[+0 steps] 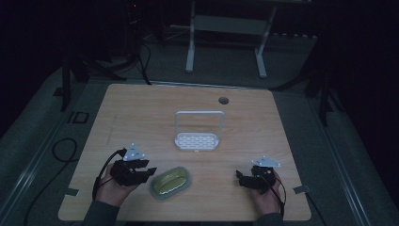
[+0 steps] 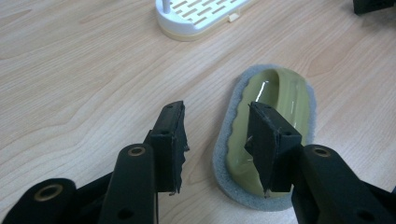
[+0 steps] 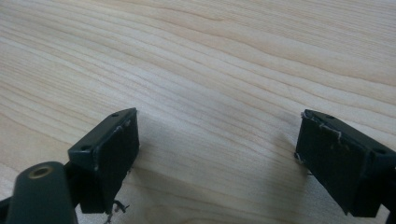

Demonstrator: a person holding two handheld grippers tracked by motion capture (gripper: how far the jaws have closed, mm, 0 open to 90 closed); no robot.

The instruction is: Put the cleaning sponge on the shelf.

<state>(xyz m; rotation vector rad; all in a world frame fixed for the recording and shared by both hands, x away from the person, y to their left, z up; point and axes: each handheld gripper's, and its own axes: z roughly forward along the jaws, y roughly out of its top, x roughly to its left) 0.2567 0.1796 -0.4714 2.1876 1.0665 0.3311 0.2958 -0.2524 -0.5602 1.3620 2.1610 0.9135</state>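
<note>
Left tongs (image 2: 215, 140) stand wide open with nothing gripped, jaws hanging just above the near end of the sponge (image 2: 266, 140), an oval thing with a grey felt-like rim and a glossy yellow-green top. One jaw sits over the yellow top, the other over bare worktop (image 2: 84, 74) just beside the grey rim; contact is not evident. In the high view the sponge (image 1: 170, 182) lies flat near the front edge of the worktop, between the two hands, just beside the left tongs (image 1: 149, 171). The white rack (image 1: 197, 140) with a slotted base and tall hoop handle stands behind it, well apart, toward the centre.

Right tongs (image 3: 215, 158) are also wide open and empty, over bare wood; in the high view they (image 1: 238, 176) rest near the front right, apart from the sponge.

Step in hand looks like the left grasp on the sponge. To do it well: straddle the narrow width so both jaws bracket the rim, lower until the pads reach the soft edge, then close evenly. The glossy top probably slips, so a low bite on the grey rim likely holds better. Right tongs should stay clear of the path to the rack.
</note>
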